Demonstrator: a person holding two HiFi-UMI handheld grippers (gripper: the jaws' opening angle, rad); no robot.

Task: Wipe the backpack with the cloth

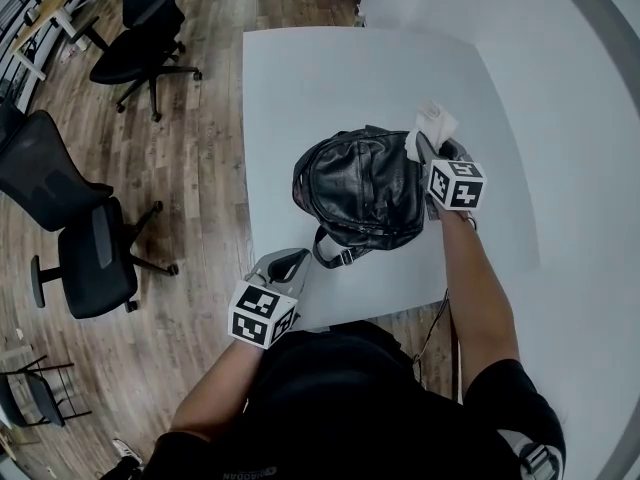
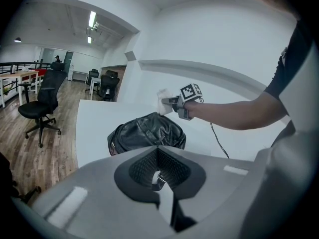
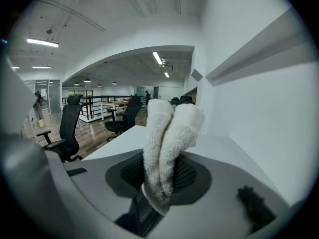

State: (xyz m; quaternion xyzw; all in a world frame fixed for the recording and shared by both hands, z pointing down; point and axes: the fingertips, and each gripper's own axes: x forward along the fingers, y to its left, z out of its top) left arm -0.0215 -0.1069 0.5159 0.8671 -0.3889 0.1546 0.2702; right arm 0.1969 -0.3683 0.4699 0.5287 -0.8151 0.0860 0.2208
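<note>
Now right fingers [image 3: 193, 177] clamp the cloth [image 1: 432, 128] beside the backpack [image 1: 362, 188]; left fingers [image 2: 175, 170] closed, empty; chairs [image 1: 90, 258] nearby.

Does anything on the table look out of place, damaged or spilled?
Nothing stands out. The black backpack lies intact on the white table, nothing spilled, and the cloth is pinched in the right gripper beside it.

The backpack [image 1: 362, 190] lies at the middle of the table [image 1: 330, 78]. The right claw [image 1: 432, 152], cloth [image 1: 431, 128] in it, is at the backpack's 2 o'clock; the left claw [image 1: 285, 266] is at 7 o'clock, by the table's edge.
</note>
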